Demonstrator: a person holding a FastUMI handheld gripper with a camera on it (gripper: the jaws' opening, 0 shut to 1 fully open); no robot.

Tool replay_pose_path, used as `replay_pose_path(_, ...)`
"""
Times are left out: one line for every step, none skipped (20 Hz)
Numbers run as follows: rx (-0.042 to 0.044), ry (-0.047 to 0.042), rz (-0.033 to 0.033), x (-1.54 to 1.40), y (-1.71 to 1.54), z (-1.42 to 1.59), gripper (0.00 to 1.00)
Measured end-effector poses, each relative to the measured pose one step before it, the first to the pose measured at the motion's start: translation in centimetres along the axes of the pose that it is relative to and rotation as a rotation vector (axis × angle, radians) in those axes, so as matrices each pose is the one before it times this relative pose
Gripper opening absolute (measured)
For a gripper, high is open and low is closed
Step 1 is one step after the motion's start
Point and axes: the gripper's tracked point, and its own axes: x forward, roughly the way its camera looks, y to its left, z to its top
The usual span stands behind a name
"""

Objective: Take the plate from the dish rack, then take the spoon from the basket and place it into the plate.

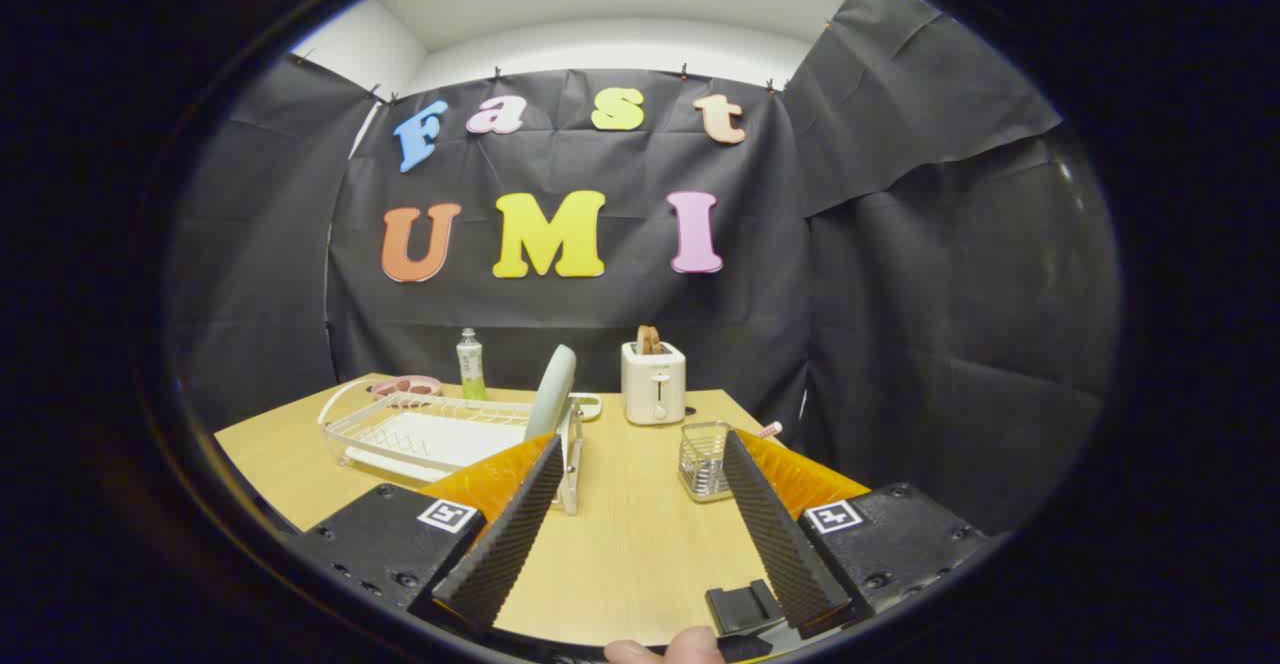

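Table: plate beyond spread tool, racked.

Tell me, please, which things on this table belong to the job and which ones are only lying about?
For the job:
- pale green round plate, standing upright in the white wire dish rack
- small metal wire basket
- hand-held gripper, fingers open, holding nothing

Lying about:
- cream toaster holding toast
- clear bottle with green label
- pink dish
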Motion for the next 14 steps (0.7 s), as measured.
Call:
replay_pose_path(0.00367, 0.00285, 0.00092, 0.040, 0.051, -0.011, 1.00)
replay_pose_path(0.00230, -0.00088, -0.00210, -0.042, 0.000, 0.065, 1.00)
replay_pose_path(-0.00075, -0.00297, -0.00830, -0.015, -0.192, 0.026, 1.00)
replay_pose_path(-0.00135, -0.00247, -0.00371, 0.080, -0.106, 0.125, 1.00)
replay_pose_path(-0.00272, -0.00246, -0.00130, -0.027, 0.093, -0.029, 1.00)
replay_pose_path(-0.00345, -0.00384, -0.00298, -0.113, -0.012, 0.062, 1.00)
replay_pose_path(-0.00364, -0.00528, -0.00217, -0.089, 0.009, 0.184, 1.00)
replay_pose_path(-0.00368, -0.00435, -0.00669, 0.003, -0.098, 0.144, 1.00)
replay_pose_path(-0.00417, -0.00456, -0.00620, 0.062, -0.109, -0.013, 1.00)
replay_pose_path(-0.00424, -0.00175, -0.00006, 0.044, 0.108, -0.036, 1.00)
replay_pose_path(-0.00226, 0.00392, 0.00078, 0.069, 0.146, -0.053, 1.00)
replay_pose_path(0.00211, 0.00100, 0.00270, 0.112, 0.077, 0.023, 1.00)
replay_pose_path(0.00455, 0.00321, 0.00189, 0.094, 0.124, 0.055, 1.00)
replay_pose_path(0.00219, 0.00303, 0.00563, 0.093, 0.150, 0.058, 1.00)
